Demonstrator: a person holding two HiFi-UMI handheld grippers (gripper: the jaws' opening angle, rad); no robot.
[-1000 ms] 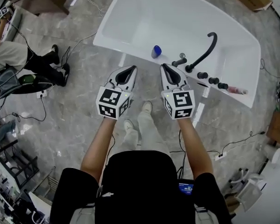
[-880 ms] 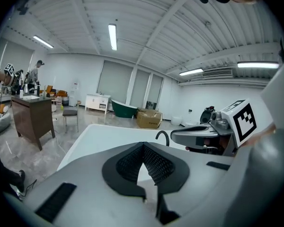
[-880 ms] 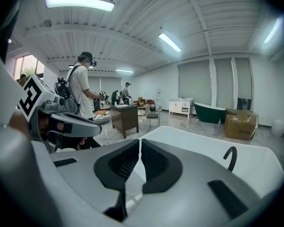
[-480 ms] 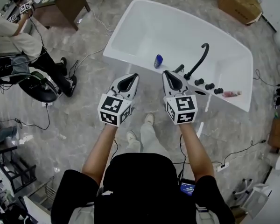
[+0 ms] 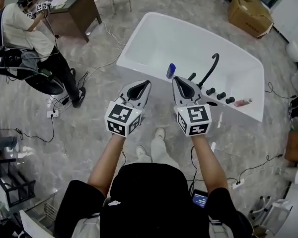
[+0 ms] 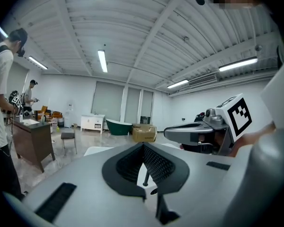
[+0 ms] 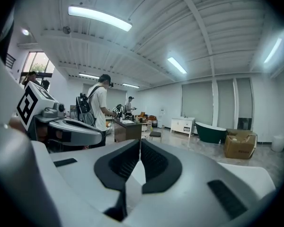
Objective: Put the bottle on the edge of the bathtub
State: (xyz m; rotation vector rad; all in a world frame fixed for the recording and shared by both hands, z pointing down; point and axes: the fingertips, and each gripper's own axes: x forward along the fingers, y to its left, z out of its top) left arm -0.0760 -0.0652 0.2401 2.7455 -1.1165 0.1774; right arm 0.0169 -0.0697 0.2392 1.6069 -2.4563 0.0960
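both shut jaws just short of blue bottle (image 5: 171,71) nr tub rim (image 5: 139,68)

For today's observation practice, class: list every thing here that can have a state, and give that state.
Left gripper: shut, empty.
Right gripper: shut, empty.
Small blue bottle: ungripped, by the white bathtub's near rim.
Pink bottle: lying on that rim.
Black curved faucet: no water seen.

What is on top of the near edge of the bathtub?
A blue bottle, a black faucet with knobs, and a pink bottle lying past the knobs. The right gripper covers part of the edge beside the faucet; that part cannot be seen.
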